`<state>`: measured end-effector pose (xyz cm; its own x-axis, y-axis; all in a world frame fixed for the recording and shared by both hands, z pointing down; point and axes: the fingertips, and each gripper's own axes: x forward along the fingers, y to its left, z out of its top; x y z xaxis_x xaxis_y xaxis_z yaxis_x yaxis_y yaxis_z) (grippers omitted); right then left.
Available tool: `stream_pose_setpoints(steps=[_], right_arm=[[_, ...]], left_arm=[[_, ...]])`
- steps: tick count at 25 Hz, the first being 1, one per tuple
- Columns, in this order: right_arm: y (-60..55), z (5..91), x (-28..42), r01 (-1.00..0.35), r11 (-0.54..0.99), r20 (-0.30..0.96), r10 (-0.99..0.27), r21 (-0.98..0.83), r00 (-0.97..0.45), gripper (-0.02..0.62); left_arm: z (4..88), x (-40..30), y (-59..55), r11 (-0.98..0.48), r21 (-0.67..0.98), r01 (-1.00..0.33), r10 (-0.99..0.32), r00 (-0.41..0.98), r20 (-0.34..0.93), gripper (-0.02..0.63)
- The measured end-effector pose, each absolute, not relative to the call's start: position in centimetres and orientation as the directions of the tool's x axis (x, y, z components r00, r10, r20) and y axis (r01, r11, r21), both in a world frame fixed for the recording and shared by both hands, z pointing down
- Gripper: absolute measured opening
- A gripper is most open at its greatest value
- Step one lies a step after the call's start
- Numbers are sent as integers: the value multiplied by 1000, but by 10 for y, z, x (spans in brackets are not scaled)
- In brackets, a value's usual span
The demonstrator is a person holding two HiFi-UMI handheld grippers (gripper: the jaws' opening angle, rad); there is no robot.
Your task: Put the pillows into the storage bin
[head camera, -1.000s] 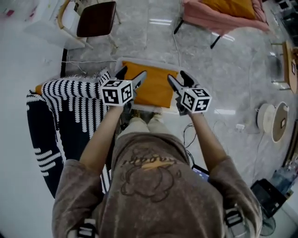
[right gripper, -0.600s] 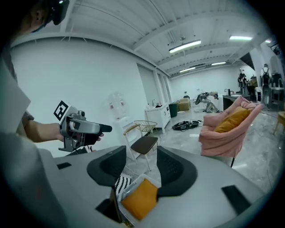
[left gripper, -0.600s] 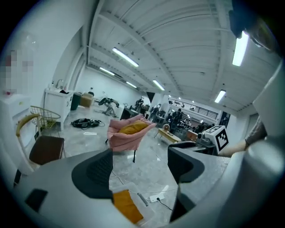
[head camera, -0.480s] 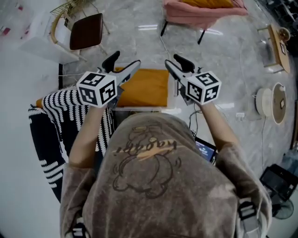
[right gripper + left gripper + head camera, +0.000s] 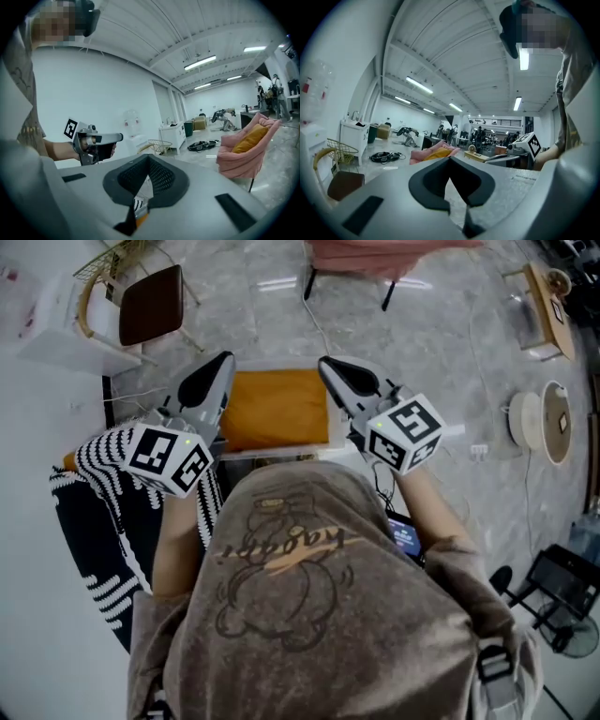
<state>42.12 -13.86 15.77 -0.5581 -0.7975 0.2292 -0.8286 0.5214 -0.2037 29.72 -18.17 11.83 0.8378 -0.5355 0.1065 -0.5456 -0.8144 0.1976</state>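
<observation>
An orange pillow [image 5: 277, 407] lies flat inside the white storage bin [image 5: 281, 449] on the floor in front of me. A black-and-white striped pillow [image 5: 105, 448] rests to the bin's left on a dark striped rug [image 5: 84, 521]. My left gripper [image 5: 223, 358] is raised over the bin's left end, and my right gripper [image 5: 324, 363] over its right end. Both have just been closing and are now shut with nothing between them. The left gripper view shows its own shut jaws [image 5: 450, 159] pointing level across the room. The right gripper [image 5: 149, 157] does the same, and its view shows the left gripper [image 5: 96, 140].
A pink chair [image 5: 375, 254] holding another orange pillow [image 5: 253, 137] stands beyond the bin. A brown-seated chair [image 5: 150, 304] and a white cabinet [image 5: 47, 334] are at the far left. A cable [image 5: 319, 320] runs across the floor. Round spools [image 5: 553, 427] lie at the right.
Both grippers have risen up and away from the bin, and their jaws have gone from open to shut. The orange pillow stays in the bin.
</observation>
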Motion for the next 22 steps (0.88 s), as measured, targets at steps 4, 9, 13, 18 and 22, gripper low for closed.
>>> stream_pose_setpoints(steps=[4,9,13,18,22], right_arm=[[-128,165,409,-824,549,167,-807,-142,-567,3],[-125,189,416,-858,500,154,-845,-113,-513,3],[-123,209,432,-896,431,174,-879,-105,-443,3],[-121,216,440,-914,389,181,-896,-118,-405,5],[-122,217,438,-917,381,175,-901,-118,-397,3]], left_arm=[[130,295,-170,-820,171,-546,-541,837,82,3],[160,288,-163,-807,189,-559,-556,828,74,3],[188,277,-162,-790,178,-587,-581,809,93,3],[198,263,-166,-757,197,-623,-614,781,113,3],[198,258,-168,-738,190,-647,-638,761,113,3]])
